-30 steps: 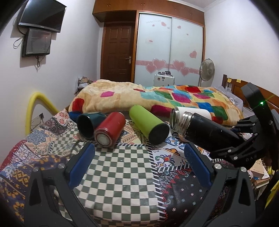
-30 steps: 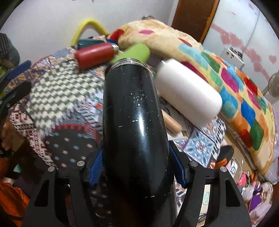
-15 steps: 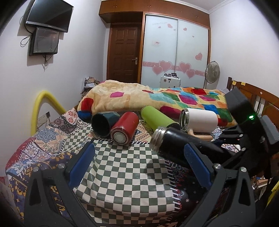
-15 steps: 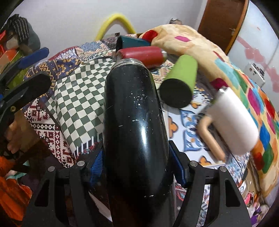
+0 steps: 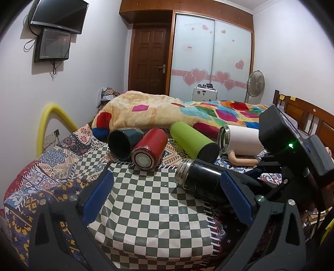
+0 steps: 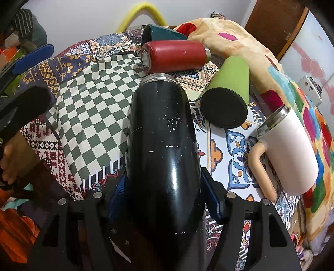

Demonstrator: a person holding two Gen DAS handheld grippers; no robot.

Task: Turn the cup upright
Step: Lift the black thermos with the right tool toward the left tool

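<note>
Black gripper (image 5: 167,200) frames, blue pads (image 5: 98,196), silver screws, green light.

White walls (image 5: 94,68) enclosed the bedroom, with a television (image 5: 58,15) mounted high. A brown door (image 5: 149,60) stood beside a heart-decorated wardrobe (image 5: 210,62). A fan (image 5: 256,82) stood nearby.

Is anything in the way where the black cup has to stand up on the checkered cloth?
Nothing visible is. The right gripper holds the black cup on its side, mouth toward the checkered cloth, which shows bare squares there. The red cup and green cup lie farther back. The left gripper is open and holds nothing.
</note>
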